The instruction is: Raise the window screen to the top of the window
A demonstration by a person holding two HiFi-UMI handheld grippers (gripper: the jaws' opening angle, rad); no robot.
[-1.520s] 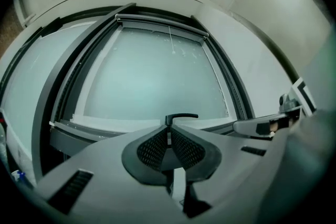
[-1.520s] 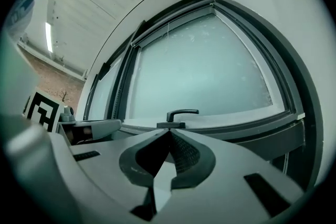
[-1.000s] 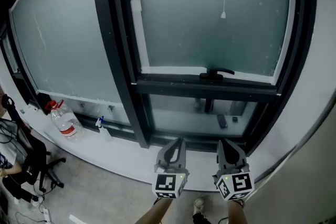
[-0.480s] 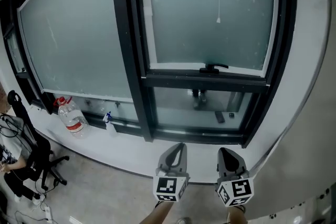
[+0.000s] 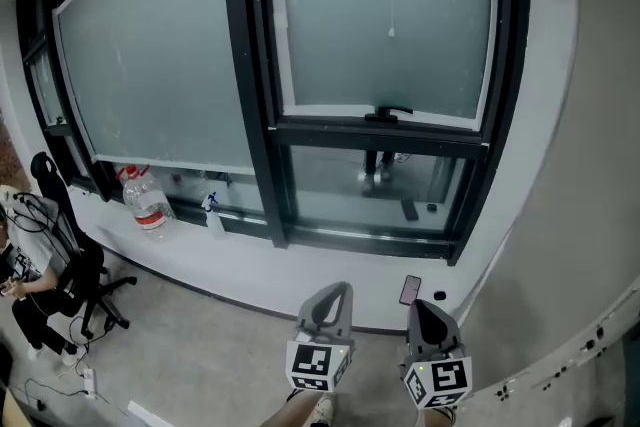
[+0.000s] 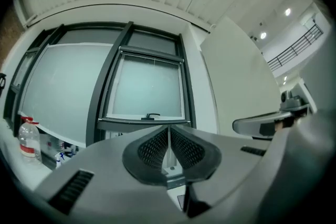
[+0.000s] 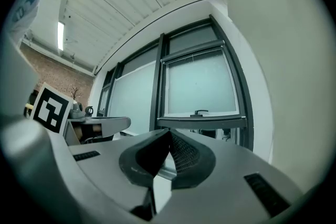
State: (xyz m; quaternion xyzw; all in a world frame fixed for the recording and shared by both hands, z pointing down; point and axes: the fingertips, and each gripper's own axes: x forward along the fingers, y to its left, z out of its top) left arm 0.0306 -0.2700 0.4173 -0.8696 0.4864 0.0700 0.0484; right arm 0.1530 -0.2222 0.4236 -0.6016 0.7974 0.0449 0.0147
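Observation:
The black-framed window (image 5: 250, 115) fills the wall ahead. Its upper right pane (image 5: 385, 25) is pale and frosted behind a white-edged screen, and a thin pull cord (image 5: 390, 32) hangs in front of it. A black handle (image 5: 392, 112) sits on the crossbar below. My left gripper (image 5: 337, 289) and right gripper (image 5: 421, 306) are side by side low in the head view, well short of the window, both shut on nothing. The same pane (image 6: 149, 89) stands far beyond the left gripper (image 6: 169, 130). Beyond the right gripper (image 7: 169, 134), the pane (image 7: 199, 84) is just as distant.
A white ledge (image 5: 250, 270) runs under the window, carrying a large water bottle (image 5: 148, 203) and a spray bottle (image 5: 213, 213). A dark phone (image 5: 410, 290) lies near the ledge's right end. An office chair (image 5: 75, 265) and a seated person (image 5: 15, 270) are at the left.
The view has drawn back from the window, which now looks smaller and farther off. Both grippers sit lower in the picture and farther from the sill, still shut.

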